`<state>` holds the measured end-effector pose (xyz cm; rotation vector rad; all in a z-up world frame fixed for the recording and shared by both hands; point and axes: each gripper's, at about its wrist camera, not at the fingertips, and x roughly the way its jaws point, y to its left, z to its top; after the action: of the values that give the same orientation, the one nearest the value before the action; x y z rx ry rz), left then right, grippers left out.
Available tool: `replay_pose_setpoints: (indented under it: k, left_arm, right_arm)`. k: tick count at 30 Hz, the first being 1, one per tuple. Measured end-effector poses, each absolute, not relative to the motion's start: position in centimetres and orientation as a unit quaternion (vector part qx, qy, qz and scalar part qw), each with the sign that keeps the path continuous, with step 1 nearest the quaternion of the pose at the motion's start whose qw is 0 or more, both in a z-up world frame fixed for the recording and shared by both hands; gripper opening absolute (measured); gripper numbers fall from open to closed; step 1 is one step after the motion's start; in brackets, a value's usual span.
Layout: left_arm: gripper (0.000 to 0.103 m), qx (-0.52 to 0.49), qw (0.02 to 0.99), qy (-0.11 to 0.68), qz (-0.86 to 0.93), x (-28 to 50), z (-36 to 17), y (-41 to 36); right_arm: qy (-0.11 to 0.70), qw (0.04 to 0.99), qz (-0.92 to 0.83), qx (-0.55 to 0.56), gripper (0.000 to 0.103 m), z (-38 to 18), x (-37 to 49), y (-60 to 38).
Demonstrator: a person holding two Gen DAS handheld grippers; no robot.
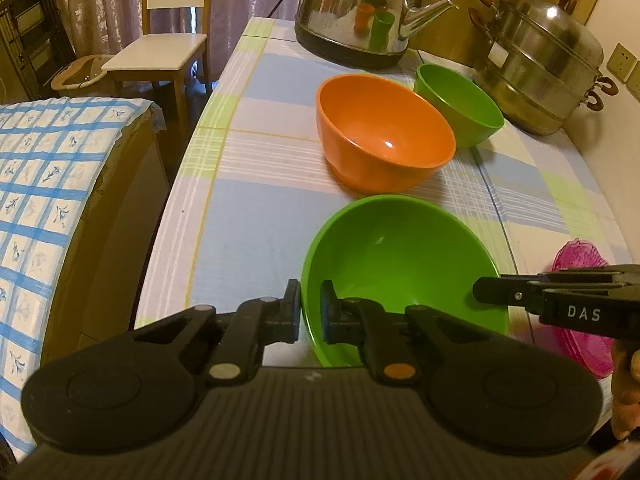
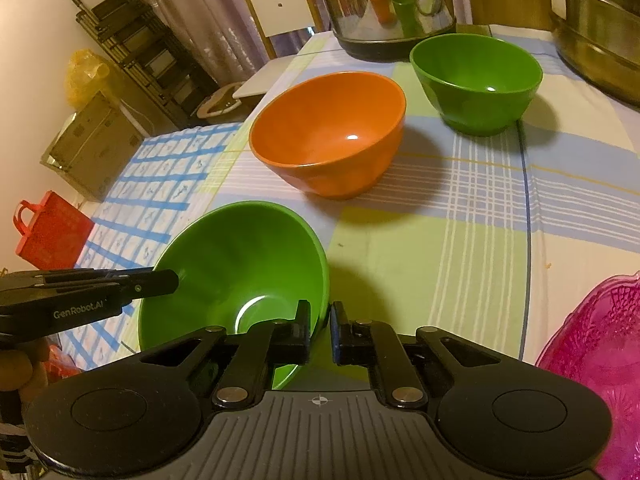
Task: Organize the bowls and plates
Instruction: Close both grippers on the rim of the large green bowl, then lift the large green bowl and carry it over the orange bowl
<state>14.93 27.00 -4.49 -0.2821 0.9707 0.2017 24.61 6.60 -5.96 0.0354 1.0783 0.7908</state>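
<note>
A large green bowl (image 1: pixel 400 264) is held between both grippers near the table's front edge; it also shows in the right wrist view (image 2: pixel 236 264). My left gripper (image 1: pixel 311 312) is shut on its left rim, one finger inside and one outside. My right gripper (image 2: pixel 320 332) is shut on its right rim, and shows from the side in the left wrist view (image 1: pixel 486 290). An orange bowl (image 1: pixel 384 132) (image 2: pixel 332 132) stands behind it. A smaller green bowl (image 1: pixel 460 104) (image 2: pixel 476 80) stands farther back. A pink plate (image 1: pixel 580 304) (image 2: pixel 600 360) lies at the right.
The table has a checked cloth (image 1: pixel 260 184). A steel kettle (image 1: pixel 356 12) and a steel steamer pot (image 1: pixel 540 64) stand at the back. A white chair (image 1: pixel 160 52) and a blue-checked surface (image 1: pixel 36 208) lie to the left of the table.
</note>
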Motion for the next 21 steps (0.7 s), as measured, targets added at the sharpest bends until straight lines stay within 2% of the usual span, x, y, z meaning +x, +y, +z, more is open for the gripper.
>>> replay_pose_setpoints:
  k: [13,21]
  left_arm:
    - [0.006,-0.139,0.869,0.467,0.092,15.2,-3.6,26.8]
    - [0.006,-0.164,0.852,0.490,0.087,16.2,-5.8,27.1]
  right_arm:
    - [0.503,0.786,0.357,0.038,0.008,-5.3,25.1,5.5]
    - [0.506,0.786,0.355,0.037,0.008,-5.4,25.2,5.6]
